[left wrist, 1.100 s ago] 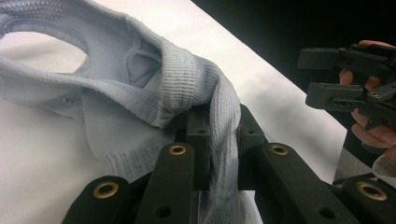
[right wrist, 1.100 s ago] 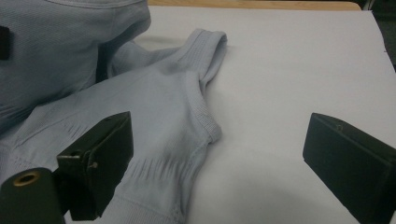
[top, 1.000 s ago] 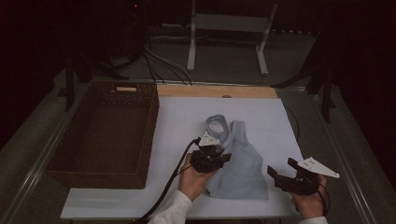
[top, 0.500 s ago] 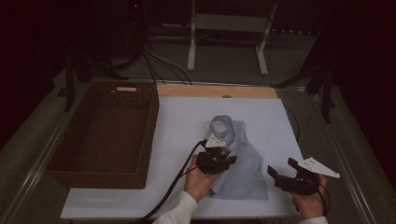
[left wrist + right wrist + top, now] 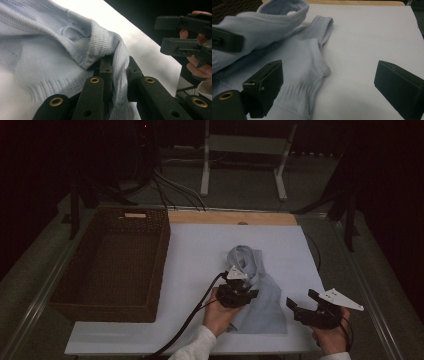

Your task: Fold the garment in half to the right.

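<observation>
the pale blue knit top (image 5: 257, 292) lies on the white surface (image 5: 195, 255) right of the wicker basket (image 5: 112, 262), and since a second ago its upper part has been folded over toward the right, leaving a bunched hump. the left gripper (image 5: 113, 75) has its jaws clamped on a ribbed edge. the right gripper (image 5: 328, 85) waits just beside the hem, jaws wide and empty. judging by this, the fold is partway done

Pinched in the left gripper (image 5: 115, 75), whose jaws are matt black plastic with brass-coloured rivets, the pale blue knit vest (image 5: 299, 57) is soft ribbed cloth. Left of that gripper stands a rough woven wicker basket (image 5: 107, 300); beneath it lies a smooth matt white board (image 5: 200, 250).
</observation>
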